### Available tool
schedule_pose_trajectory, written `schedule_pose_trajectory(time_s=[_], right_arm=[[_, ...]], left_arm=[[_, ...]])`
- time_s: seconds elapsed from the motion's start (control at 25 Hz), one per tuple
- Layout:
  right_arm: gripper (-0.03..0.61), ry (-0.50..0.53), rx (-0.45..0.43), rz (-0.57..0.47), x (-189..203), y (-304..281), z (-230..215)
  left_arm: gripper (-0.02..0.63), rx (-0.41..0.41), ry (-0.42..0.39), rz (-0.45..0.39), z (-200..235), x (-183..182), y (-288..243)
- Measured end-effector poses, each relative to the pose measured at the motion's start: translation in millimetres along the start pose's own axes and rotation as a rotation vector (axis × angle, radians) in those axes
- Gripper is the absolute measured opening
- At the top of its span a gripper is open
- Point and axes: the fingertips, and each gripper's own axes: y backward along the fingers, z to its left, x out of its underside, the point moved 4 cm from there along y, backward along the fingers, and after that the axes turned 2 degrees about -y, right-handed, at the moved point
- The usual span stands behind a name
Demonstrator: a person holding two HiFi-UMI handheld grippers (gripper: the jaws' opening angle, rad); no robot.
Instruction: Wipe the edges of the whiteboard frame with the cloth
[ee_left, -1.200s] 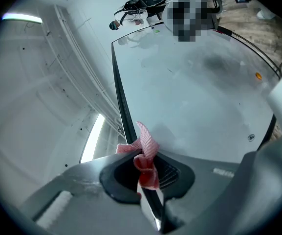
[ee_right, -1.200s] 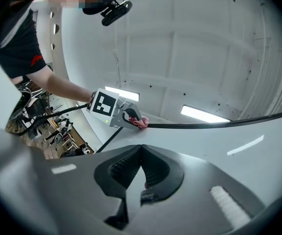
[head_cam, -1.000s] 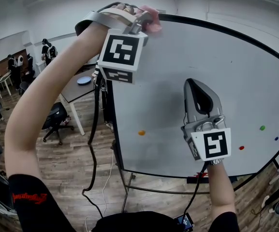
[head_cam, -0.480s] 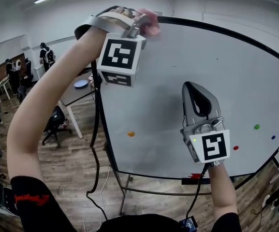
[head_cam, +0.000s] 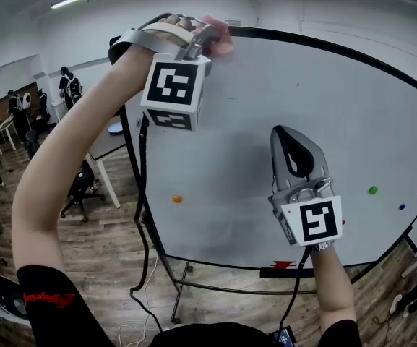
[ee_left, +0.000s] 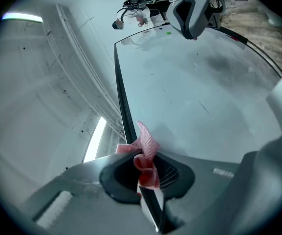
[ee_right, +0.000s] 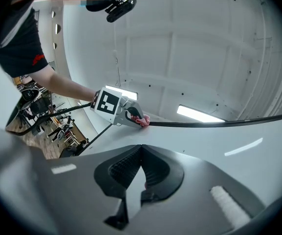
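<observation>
Rightward along the whiteboard frame (head_cam: 324, 44) went the left tongs (head_cam: 211, 35) pinching the pink cloth (head_cam: 222, 45); right tongs (head_cam: 289, 133) closed.

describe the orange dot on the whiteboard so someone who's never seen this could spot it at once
Find the big whiteboard filling the head view, then look at its lower left part, left of the right gripper. The orange dot sits alone there; the green dot and blue dot are far off near the right edge.
</observation>
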Motion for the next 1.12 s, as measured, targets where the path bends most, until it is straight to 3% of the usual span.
schedule_pose_trajectory(time_s=[0.56, 1.12], right_arm=[[0.002, 0.016, -0.024, -0.024, -7, 23, -28], [0.002, 0.026, 0.004, 0.008, -1, 15, -3]], left_arm=[[0.041, 0.012, 0.011, 0.032, 6, -21, -9], [0.041, 0.011, 0.022, -0.032, 6, -18, -4]])
